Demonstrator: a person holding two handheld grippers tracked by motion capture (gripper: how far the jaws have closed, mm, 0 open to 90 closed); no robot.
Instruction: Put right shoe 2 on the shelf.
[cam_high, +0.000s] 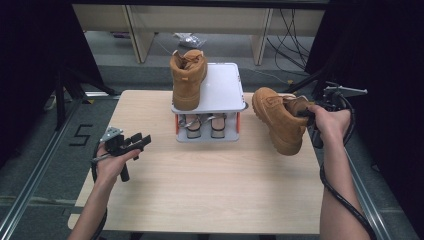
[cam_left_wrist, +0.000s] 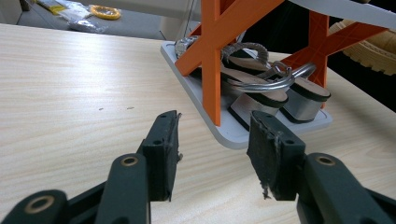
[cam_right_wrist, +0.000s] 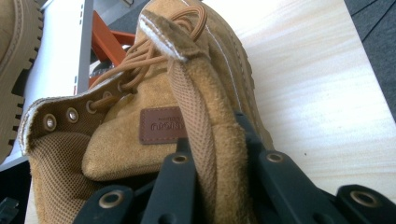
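Note:
A tan suede boot (cam_high: 279, 118) hangs tilted over the table's right side, its sole turned down and toward the front. My right gripper (cam_high: 306, 116) is shut on the boot's collar (cam_right_wrist: 205, 140), which is squeezed between the two black jaws. A matching boot (cam_high: 187, 77) stands upright on the white top shelf of a small rack (cam_high: 220, 87). On the rack's lower shelf lies a pair of silver sandals (cam_left_wrist: 261, 88). My left gripper (cam_high: 141, 141) is held over the left part of the table, open, with nothing between its fingers (cam_left_wrist: 161, 154).
The rack has orange cross legs (cam_left_wrist: 212, 56) and a white base (cam_left_wrist: 229, 135), and stands at the back middle of the light wooden table (cam_high: 210, 180). Cables trail from both grippers. Dark curtains flank the table, and cables lie on the floor behind it.

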